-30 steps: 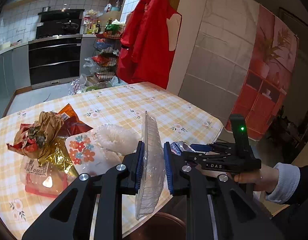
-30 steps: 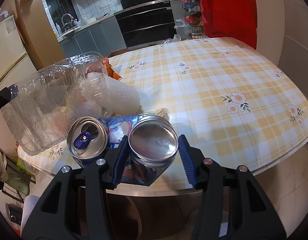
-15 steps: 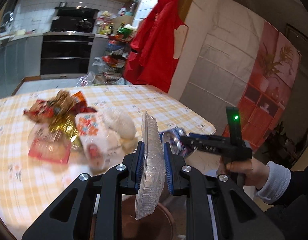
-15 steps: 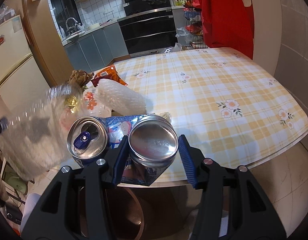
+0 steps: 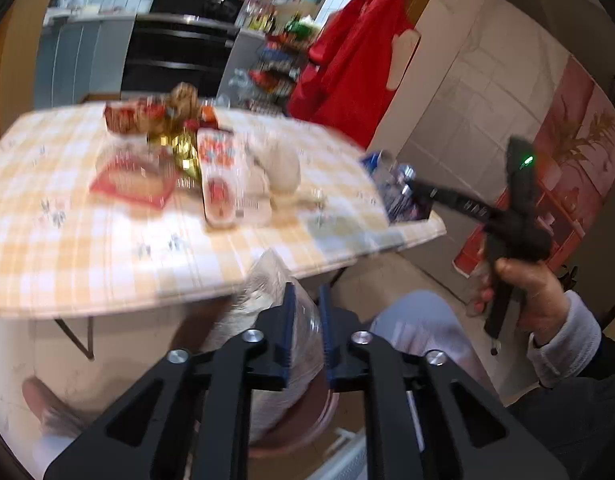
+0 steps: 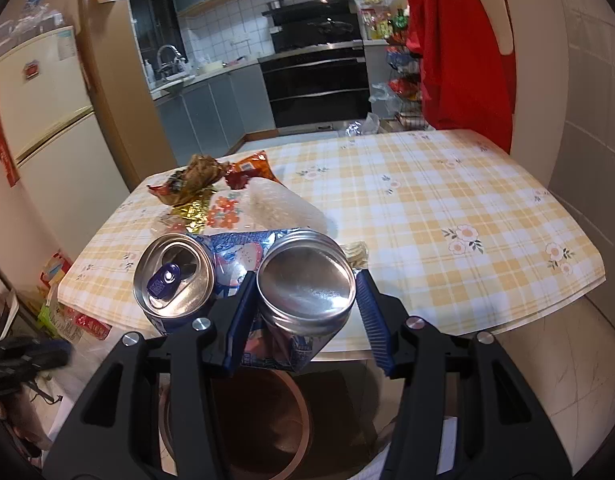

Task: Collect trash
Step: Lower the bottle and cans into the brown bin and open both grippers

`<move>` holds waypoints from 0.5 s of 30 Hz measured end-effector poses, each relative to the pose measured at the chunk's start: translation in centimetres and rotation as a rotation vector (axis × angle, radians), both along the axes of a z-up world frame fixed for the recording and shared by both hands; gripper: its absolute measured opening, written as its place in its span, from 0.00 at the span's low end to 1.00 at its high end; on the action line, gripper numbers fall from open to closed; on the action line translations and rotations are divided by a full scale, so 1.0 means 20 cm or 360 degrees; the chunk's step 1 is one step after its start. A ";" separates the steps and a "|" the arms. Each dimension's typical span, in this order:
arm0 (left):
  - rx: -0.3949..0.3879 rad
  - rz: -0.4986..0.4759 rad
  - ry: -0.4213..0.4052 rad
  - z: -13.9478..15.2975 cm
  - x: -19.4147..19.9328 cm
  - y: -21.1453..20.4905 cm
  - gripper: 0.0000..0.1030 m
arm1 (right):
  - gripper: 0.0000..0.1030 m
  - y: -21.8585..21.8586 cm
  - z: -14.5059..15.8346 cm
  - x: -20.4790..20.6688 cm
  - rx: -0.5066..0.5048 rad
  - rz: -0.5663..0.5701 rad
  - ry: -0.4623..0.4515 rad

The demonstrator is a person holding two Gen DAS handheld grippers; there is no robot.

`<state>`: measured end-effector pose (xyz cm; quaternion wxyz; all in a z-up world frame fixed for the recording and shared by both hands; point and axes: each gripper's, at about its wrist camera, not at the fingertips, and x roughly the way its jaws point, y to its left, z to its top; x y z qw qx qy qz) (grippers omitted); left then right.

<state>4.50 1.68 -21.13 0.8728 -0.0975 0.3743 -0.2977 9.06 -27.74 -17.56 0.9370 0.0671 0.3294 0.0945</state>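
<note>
My left gripper (image 5: 305, 300) hangs below the table's near edge. Its jaws are closing tighter on a crushed clear plastic container (image 5: 263, 292), which sits just above a brown bin (image 5: 327, 408). My right gripper (image 6: 305, 280) is shut on a silver can (image 6: 307, 300), seen bottom-first. An opened can with a blue tab (image 6: 173, 276) and a blue wrapper (image 6: 239, 252) cling beside its left finger. The same brown bin (image 6: 297, 408) lies under them. On the checked table (image 6: 427, 200) lie a gold foil wrapper (image 6: 195, 184), a flower-printed packet (image 6: 223, 212) and a white foam piece (image 6: 283, 208).
A red flat packet (image 5: 131, 184) rests on the table's left side. A person's hand (image 5: 523, 292) holds the right gripper at the table's corner. A knee in light trousers (image 5: 419, 324) is beside the bin. A red apron, an oven and a fridge stand behind.
My left gripper pulled back off the table and dropped below its edge over the bin, still holding the clear plastic. The right gripper rose a little with its cans.
</note>
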 end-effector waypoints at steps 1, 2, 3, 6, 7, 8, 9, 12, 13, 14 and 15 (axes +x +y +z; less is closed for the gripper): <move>-0.0009 -0.0010 0.0029 -0.03 0.00 -0.01 0.09 | 0.50 0.01 0.00 -0.01 -0.0011 0.0006 -0.0002; -0.0010 -0.0025 0.0047 -0.05 0.00 -0.02 0.08 | 0.50 0.01 0.00 -0.02 -0.0021 0.0011 -0.0002; -0.0001 -0.0042 0.0058 -0.07 0.01 -0.04 0.08 | 0.50 0.02 -0.01 -0.02 -0.0028 0.0015 0.0006; 0.0012 -0.0081 0.0084 -0.10 0.05 -0.09 0.08 | 0.50 0.02 -0.03 -0.01 -0.0019 0.0018 0.0032; 0.0013 -0.0079 0.0085 -0.11 0.06 -0.09 0.08 | 0.50 0.02 -0.04 0.00 -0.0015 0.0020 0.0038; 0.0004 -0.0070 0.0086 -0.11 0.08 -0.09 0.08 | 0.50 0.02 -0.05 0.01 -0.0012 0.0025 0.0043; -0.0014 -0.0058 0.0085 -0.10 0.09 -0.08 0.08 | 0.50 0.02 -0.05 0.01 -0.0012 0.0029 0.0047; -0.0028 0.0010 0.0072 -0.09 0.13 -0.06 0.08 | 0.50 0.03 -0.09 0.02 -0.0031 0.0037 0.0075; -0.0005 0.0040 0.0058 -0.08 0.14 -0.05 0.11 | 0.50 0.04 -0.10 0.03 -0.0030 0.0038 0.0087; 0.0036 0.0080 0.0037 -0.07 0.14 -0.04 0.21 | 0.50 0.04 -0.11 0.04 -0.0026 0.0043 0.0103; 0.0072 0.0118 0.0014 -0.06 0.15 -0.04 0.28 | 0.50 0.05 -0.13 0.04 -0.0026 0.0052 0.0120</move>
